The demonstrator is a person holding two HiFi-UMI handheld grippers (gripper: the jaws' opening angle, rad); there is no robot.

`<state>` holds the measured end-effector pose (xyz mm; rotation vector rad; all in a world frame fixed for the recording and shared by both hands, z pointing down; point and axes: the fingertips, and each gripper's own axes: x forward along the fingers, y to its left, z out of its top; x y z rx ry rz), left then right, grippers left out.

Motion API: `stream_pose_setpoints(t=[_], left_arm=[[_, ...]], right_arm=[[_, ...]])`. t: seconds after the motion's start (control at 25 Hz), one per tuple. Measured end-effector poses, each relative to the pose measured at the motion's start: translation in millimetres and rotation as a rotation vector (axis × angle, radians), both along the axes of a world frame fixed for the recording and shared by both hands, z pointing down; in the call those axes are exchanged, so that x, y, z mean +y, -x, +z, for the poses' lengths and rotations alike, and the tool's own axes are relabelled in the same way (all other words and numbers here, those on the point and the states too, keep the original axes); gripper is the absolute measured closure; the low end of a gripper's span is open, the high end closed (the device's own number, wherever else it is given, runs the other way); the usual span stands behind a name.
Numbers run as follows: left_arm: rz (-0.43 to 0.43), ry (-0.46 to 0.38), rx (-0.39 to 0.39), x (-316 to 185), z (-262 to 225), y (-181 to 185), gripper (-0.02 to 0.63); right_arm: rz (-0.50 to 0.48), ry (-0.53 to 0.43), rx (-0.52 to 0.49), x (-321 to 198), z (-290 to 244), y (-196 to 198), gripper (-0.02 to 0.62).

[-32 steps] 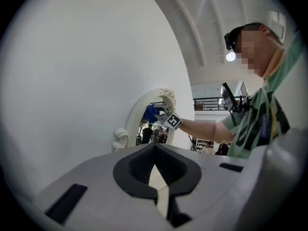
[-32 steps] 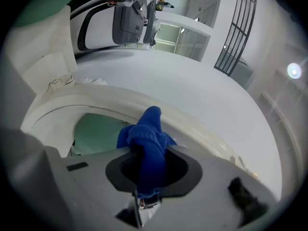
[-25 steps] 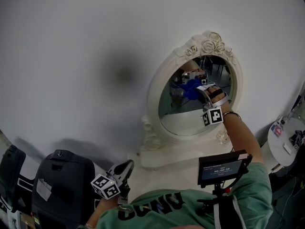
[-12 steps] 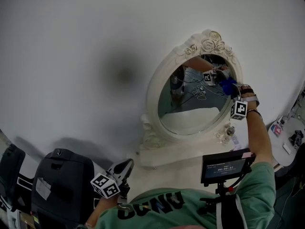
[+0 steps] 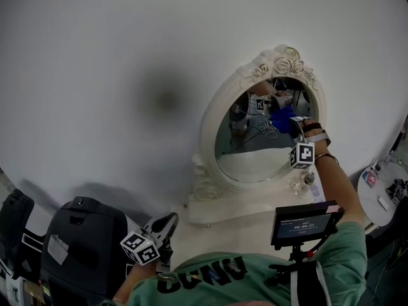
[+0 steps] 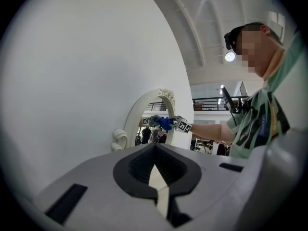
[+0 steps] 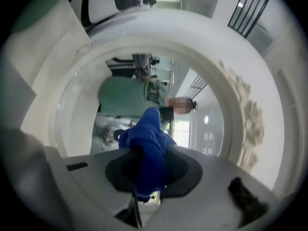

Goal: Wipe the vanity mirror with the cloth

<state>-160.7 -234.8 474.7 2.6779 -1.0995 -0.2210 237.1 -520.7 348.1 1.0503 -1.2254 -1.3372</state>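
Left tongs (image 6: 156, 179): closed together, nothing held, low by the body.
Right tongs (image 7: 150, 177): clamped on the blue cloth (image 5: 279, 118), which is likely soft and light and best gripped mid-bunch.
Vanity mirror (image 5: 255, 155): upright on the surface (image 5: 223, 225), glass probably fragile, cloth at its upper right.

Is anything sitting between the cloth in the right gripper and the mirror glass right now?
Nothing visible stands in the way. The right gripper is shut on the blue cloth, and the cloth's bunched end faces the vanity mirror directly. It appears to be pressed against the upper right part of the glass.
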Motion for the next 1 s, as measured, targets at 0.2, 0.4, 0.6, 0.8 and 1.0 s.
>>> stream_pose_setpoints(t=[0.2, 0.4, 0.6, 0.8, 1.0], left_arm=[[0.01, -0.011, 0.006, 3.0, -2.2, -3.8, 0.6], [-0.009, -0.014, 0.004, 5.0, -4.3, 1.5, 0.6], [-0.028, -0.01, 0.009, 5.4, -2.4, 9.5, 0.6], [-0.009, -0.013, 0.007, 3.1, -2.0, 2.8, 0.6], [-0.001, -0.008, -0.001, -1.7, -1.8, -1.5, 0.6]], right_arm=[[-0.369, -0.064, 0.035, 36.9, 1.8, 171.1, 0.526], [-0.491, -0.061, 0.039, 38.2, 15.1, 255.4, 0.526], [-0.51, -0.061, 0.052, 28.6, 20.0, 257.5, 0.526], [-0.485, -0.075, 0.06, 25.2, 16.6, 225.1, 0.526], [-0.359, -0.071, 0.056, 11.5, 18.8, 132.4, 0.526]])
